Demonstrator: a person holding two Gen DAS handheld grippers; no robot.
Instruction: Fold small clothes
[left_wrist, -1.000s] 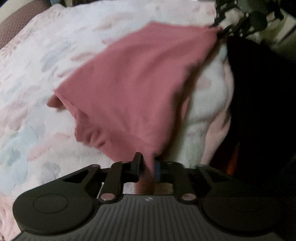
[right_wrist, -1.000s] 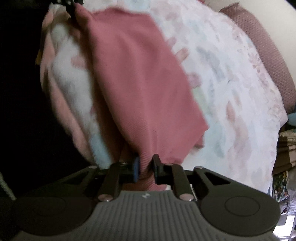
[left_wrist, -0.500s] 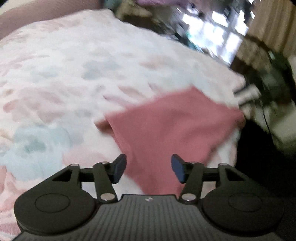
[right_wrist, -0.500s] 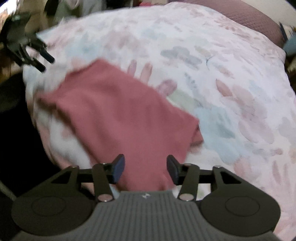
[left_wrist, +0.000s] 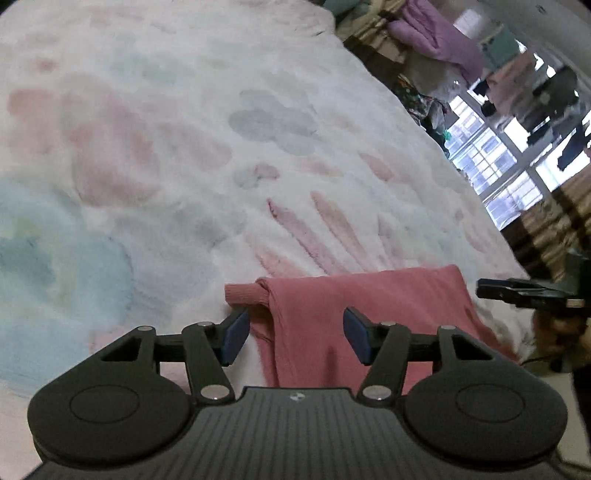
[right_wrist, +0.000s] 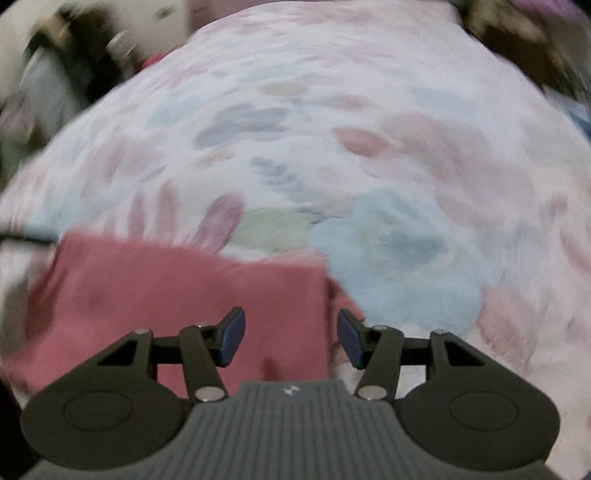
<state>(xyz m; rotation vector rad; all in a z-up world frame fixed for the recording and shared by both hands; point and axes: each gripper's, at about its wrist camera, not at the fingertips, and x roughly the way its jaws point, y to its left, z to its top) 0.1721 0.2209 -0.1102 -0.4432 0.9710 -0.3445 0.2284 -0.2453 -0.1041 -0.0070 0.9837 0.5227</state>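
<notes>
A pink knit garment (left_wrist: 369, 295) lies folded on the fluffy pastel blanket (left_wrist: 184, 166), a rolled cuff sticking out at its left corner. My left gripper (left_wrist: 295, 328) hovers over its near edge, jaws apart and closing, pads touching nothing. One of the right gripper's fingers (left_wrist: 517, 291) reaches in from the right, just off the garment's far corner. In the blurred right wrist view the garment (right_wrist: 166, 280) fills the lower left, and my right gripper (right_wrist: 290, 332) hangs over its right edge, jaws opening and nothing pinched.
The blanket (right_wrist: 332, 147) stretches far ahead in both views. A bright window (left_wrist: 498, 158) and a heap of purple and other clothes (left_wrist: 436, 40) lie beyond the bed's right edge. Blurred clutter (right_wrist: 55, 74) sits at the upper left.
Both grippers were shut on the garment's corners, holding it stretched above the blanket. They let go, rolled level and drew apart, and the garment now lies flat.
</notes>
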